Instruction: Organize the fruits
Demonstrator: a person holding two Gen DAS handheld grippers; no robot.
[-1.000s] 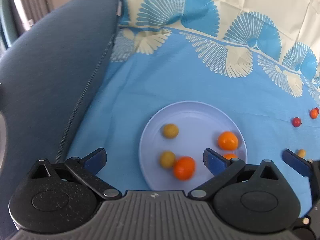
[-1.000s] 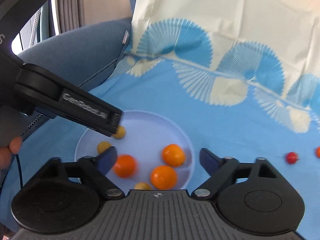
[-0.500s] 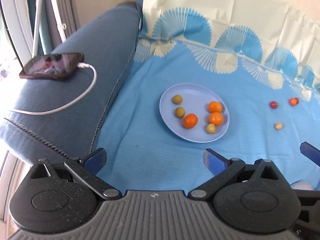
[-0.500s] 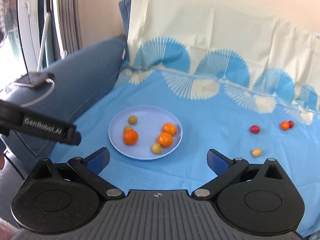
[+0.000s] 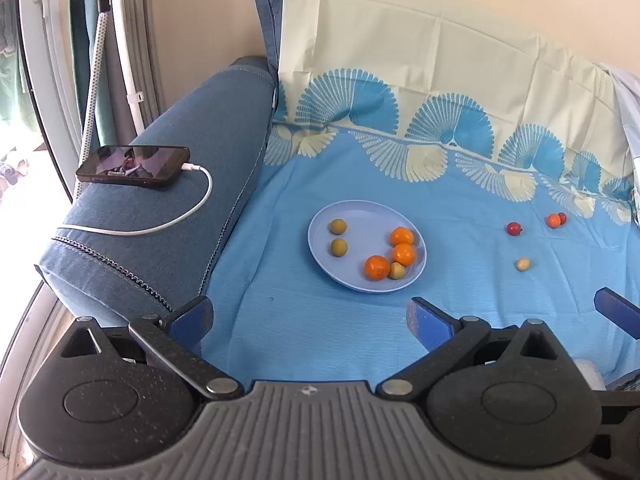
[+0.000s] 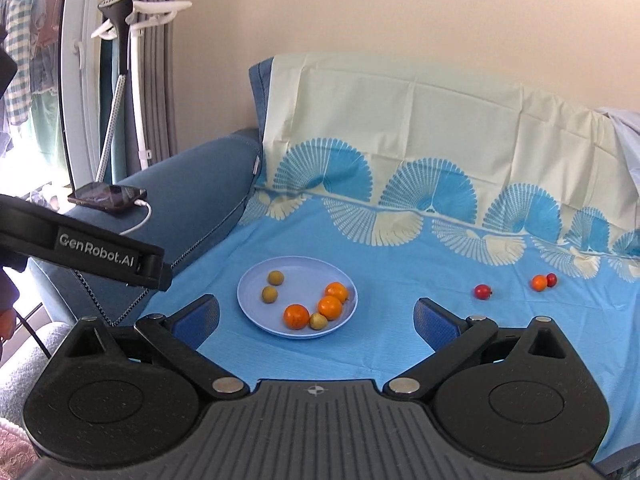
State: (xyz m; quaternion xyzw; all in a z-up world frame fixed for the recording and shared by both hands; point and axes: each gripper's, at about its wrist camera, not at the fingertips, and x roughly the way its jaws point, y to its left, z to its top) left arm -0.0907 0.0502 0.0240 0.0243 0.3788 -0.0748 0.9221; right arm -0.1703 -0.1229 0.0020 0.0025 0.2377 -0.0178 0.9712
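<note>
Both grippers (image 5: 308, 320) (image 6: 316, 318) gape over blue-sheeted sofa (image 5: 192, 168) by wall (image 6: 400, 12)

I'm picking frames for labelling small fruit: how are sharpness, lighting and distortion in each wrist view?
Left wrist view: sharp, no motion blur; the plate and loose fruit are crisp, the window at far left is blown out, and straight edges bow toward the rim. Right wrist view: equally sharp, even daylight, soft shadows under the fruit, bright glare by the curtain, same fisheye bending.
</note>
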